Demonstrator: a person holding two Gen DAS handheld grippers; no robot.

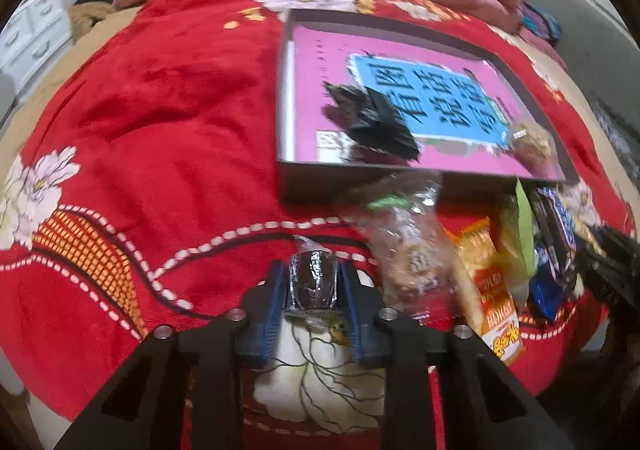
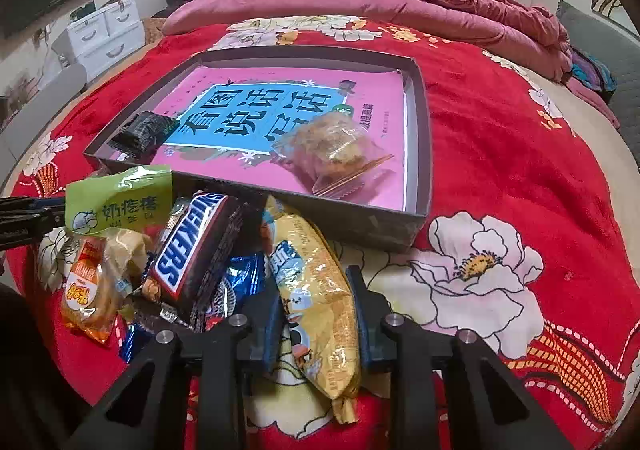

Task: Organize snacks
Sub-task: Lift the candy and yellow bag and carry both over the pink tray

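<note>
Through my left wrist view, my left gripper [image 1: 312, 290] has its blue pads clamped on a small dark snack in a clear shiny wrapper [image 1: 312, 284], low over the red flowered blanket [image 1: 160, 110], short of the near wall of the shallow grey cardboard box [image 1: 288, 178] lined with a pink sheet. The film looks slick, so the piece could squirt out if I swing it fast; the frame is smeared here, so I may misjudge how deep the bite is. A black crinkled packet [image 1: 372, 122] lies at the box's near left corner. Through my right wrist view, my right gripper [image 2: 316, 306] is shut on a long yellow printed snack bag [image 2: 316, 290] at the near right edge of the heap; lifting it may drag the brown Snickers bar [image 2: 192, 246] leaning beside it. Only this view shows the clear bag of golden crisps [image 2: 332, 142] sharply, towards the box's near right corner, and the green pouch [image 2: 120, 198].
</note>
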